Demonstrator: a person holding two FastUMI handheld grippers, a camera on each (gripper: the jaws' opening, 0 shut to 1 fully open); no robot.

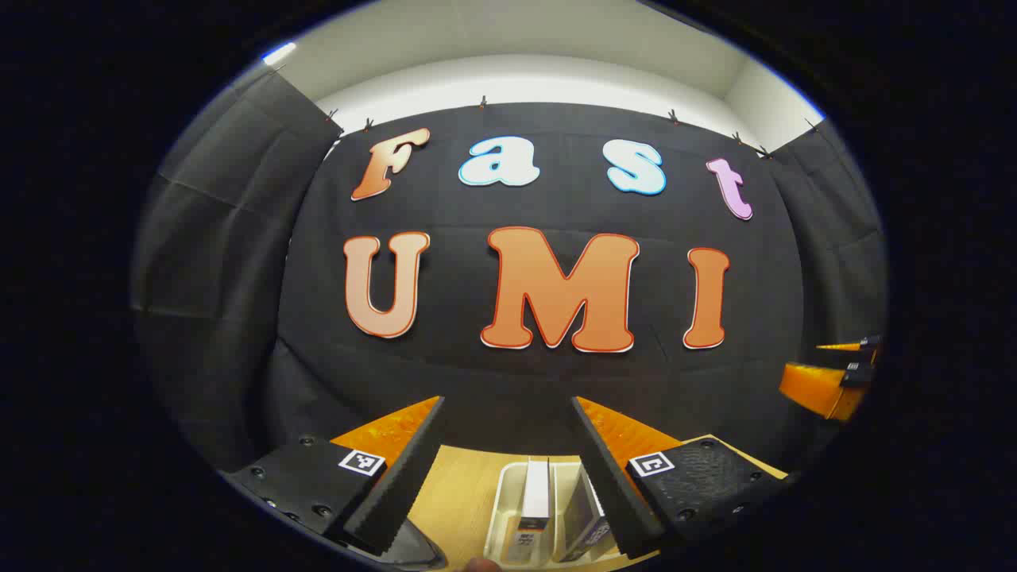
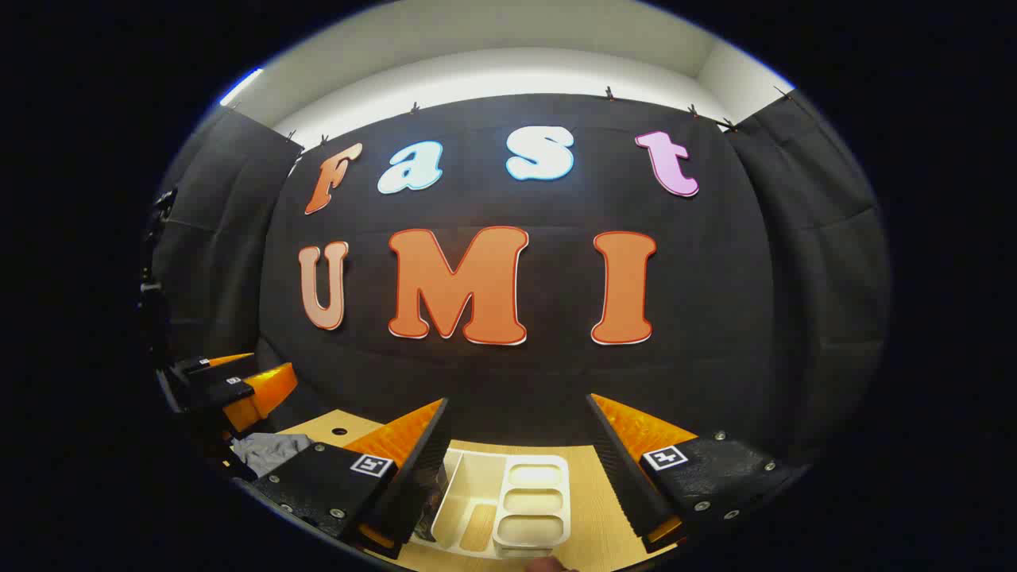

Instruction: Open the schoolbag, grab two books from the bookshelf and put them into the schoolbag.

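From the left gripper view, the left gripper [image 1: 508,469] is held level above a wooden table [image 1: 457,492], looking straight at the booth's black back wall, its two fingers spread wide with nothing between them. Below and between those fingers sits a white bookshelf tray [image 1: 499,508] on the table, and in it stand two books [image 1: 536,496], upright on their lower edges, side by side, their long axes running away from the camera toward the wall; the nearer ends face the gripper. The left one shows a pale top edge, the right one [image 1: 584,516] is darker and leans a little toward the right finger. At the far right edge of this view the right gripper [image 1: 838,377] hangs at about the same height, well apart. In the right gripper view, the right gripper [image 2: 516,469] is also held level and faces the wall, jaws wide apart and gripping nothing. Between its fingers lies the white tray [image 2: 508,500] with a long open slot and three small rounded compartments, long side running away toward the wall. A dark book [image 2: 435,485] shows just beside the left finger. At the left edge the left gripper floats, with grey fabric [image 2: 266,451] below it; whether that is the schoolbag I cannot tell.
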